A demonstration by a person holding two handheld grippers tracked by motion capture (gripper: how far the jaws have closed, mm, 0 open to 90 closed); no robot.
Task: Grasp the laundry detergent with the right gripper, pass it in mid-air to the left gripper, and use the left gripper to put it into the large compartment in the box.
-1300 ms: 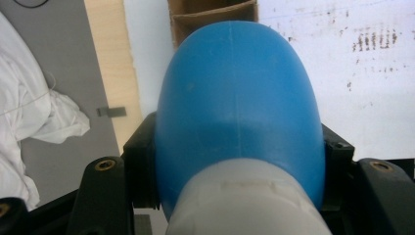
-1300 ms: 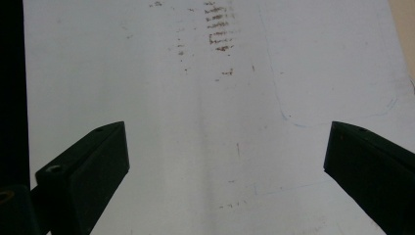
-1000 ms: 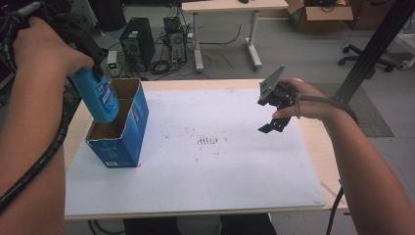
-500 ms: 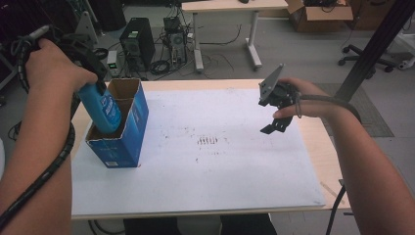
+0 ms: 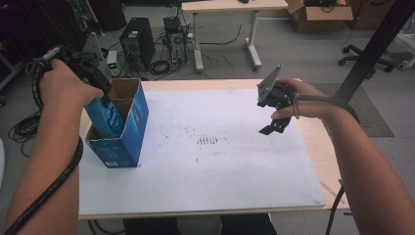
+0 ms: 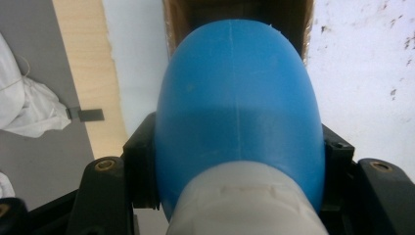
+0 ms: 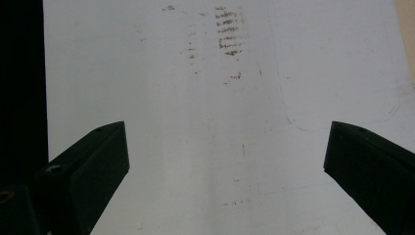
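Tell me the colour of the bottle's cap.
White, on the blue bottle; its cap shows best in the left gripper view.

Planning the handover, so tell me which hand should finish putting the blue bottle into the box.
Left. The left gripper already clamps the blue plastic bottle, partly inside the blue cardboard box; the right gripper hovers open, away.

A wooden bench (image 5: 323,161) crosses the middle of the high view, its top covered by a white sheet (image 5: 220,171) that leaves bare wood along the right and far edges. Brownish smudges (image 5: 208,141) mark the sheet's centre. At left of the frame an open blue carton (image 5: 128,132) stands upright on the sheet.
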